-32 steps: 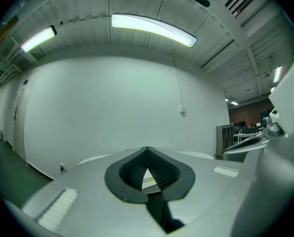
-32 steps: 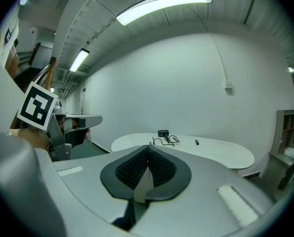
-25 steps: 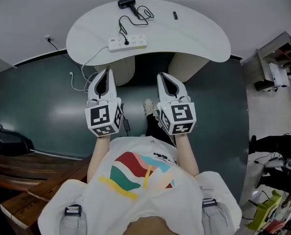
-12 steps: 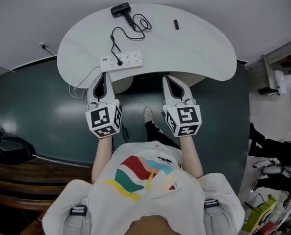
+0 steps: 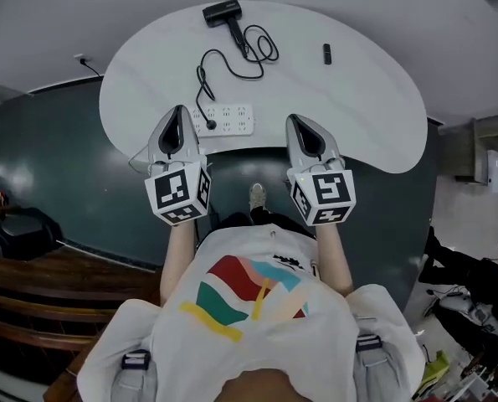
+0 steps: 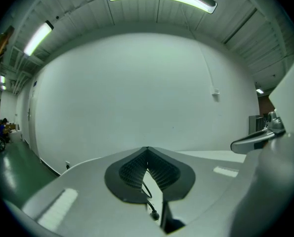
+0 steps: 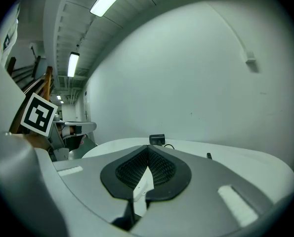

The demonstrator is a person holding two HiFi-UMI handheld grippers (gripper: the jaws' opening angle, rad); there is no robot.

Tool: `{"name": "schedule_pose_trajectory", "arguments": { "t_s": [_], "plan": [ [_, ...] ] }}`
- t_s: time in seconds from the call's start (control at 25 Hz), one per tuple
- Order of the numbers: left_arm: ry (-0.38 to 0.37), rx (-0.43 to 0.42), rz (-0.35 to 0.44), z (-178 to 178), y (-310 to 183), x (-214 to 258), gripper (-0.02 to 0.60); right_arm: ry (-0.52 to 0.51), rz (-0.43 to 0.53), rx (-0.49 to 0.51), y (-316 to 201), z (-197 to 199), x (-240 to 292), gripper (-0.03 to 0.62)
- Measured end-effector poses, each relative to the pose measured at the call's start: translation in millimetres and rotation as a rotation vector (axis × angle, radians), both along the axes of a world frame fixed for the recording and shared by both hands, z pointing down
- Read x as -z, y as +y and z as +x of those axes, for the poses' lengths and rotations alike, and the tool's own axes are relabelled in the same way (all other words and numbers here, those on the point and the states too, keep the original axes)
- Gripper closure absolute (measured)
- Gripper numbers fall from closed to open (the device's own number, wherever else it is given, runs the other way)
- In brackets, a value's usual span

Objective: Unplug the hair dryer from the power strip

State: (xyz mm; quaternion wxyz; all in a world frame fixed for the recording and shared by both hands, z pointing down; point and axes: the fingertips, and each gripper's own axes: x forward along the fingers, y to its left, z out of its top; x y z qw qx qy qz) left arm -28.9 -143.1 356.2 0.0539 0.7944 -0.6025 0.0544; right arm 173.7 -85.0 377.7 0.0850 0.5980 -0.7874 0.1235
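The black hair dryer (image 5: 222,11) lies at the far edge of the white table (image 5: 374,99). Its cord (image 5: 249,48) loops down to a black plug (image 5: 211,125) seated in the white power strip (image 5: 229,118) near the front edge. My left gripper (image 5: 178,112) is shut and empty, its tip just left of the strip. My right gripper (image 5: 300,121) is shut and empty too, a little right of the strip. In the left gripper view the cord and plug (image 6: 154,214) show below the shut jaws. The right gripper view shows the dryer (image 7: 157,139) far ahead.
A small black object (image 5: 327,54) lies on the table's far right part. A white wall stands behind the table. Dark green floor lies to both sides, with wooden boards (image 5: 31,291) at the lower left and clutter at the lower right.
Both grippers have moved forward side by side from over the floor to the table's near edge, flanking the power strip. Their jaws stayed shut.
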Motion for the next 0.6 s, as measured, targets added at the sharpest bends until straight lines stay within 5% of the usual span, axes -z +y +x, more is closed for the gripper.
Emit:
{"name": "schedule_pose_trajectory", "arguments": {
  "t_s": [0.28,0.6],
  "plan": [
    [0.001,0.051,-0.024,-17.6,-17.0,4.9,0.581,-0.017,0.007,0.076,-28.7,-15.7,-0.5,0.580],
    [-0.015,-0.020,-0.054,-20.4,-51.0,3.3,0.581,-0.014,0.024,0.096,-50.2,-43.4,9.7,0.580]
  ]
}}
